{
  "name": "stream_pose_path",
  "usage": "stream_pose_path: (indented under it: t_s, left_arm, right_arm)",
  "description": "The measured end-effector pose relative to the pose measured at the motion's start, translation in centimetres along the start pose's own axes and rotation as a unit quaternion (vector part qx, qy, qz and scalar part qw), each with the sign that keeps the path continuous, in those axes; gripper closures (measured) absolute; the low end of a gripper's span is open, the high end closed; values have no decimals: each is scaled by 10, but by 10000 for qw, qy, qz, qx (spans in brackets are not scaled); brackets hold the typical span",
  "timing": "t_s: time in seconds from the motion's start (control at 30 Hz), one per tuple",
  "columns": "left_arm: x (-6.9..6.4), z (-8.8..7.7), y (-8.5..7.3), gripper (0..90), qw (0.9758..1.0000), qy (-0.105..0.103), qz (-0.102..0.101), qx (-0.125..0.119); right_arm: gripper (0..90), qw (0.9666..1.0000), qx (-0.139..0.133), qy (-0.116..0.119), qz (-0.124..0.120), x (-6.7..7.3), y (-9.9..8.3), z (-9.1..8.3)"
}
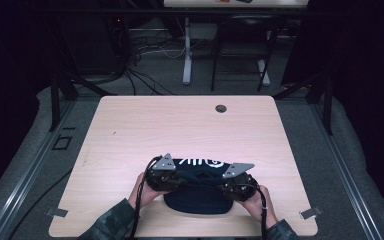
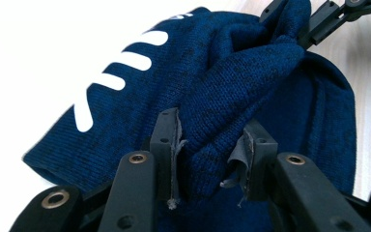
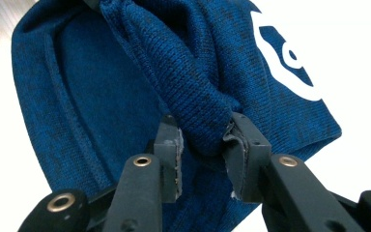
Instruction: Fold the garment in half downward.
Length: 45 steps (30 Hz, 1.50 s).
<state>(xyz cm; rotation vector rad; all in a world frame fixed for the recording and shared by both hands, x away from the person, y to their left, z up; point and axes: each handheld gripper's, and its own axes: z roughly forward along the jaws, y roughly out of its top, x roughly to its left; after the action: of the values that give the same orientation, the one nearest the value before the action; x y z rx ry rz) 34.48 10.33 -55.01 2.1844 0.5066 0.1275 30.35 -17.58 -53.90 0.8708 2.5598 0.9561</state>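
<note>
A dark blue knitted hat with white printed marks (image 1: 198, 192) lies on the light wooden bench (image 1: 130, 130), close to the near edge and about midway between the left and right edges. The left gripper (image 1: 177, 179) is at the left side of the hat and the right gripper (image 1: 223, 184) at the right side. In the left gripper view the jaws of the left gripper (image 2: 211, 145) pinch a raised fold of the knit. In the right gripper view the right gripper (image 3: 204, 145) pinches the same ridge of cloth. The fold is stretched between them, above the lower layer of the hat.
</note>
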Motion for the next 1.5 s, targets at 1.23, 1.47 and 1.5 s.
stream_pose_path:
  t_s: [1.23,1.47,1.5]
  left_arm:
    - [-12,12,-20,574,9992,-142,-87,367]
    - [-13,-8,-7,425,9990,-380,-234,61]
    - [-13,-11,-5,396,9988,-427,-251,-35]
  right_arm:
    - [647,9993,264,-26,-279,10,-16,15]
    - [641,9994,232,52,-235,7,-17,15]
    - [606,9995,235,93,-187,7,-16,15]
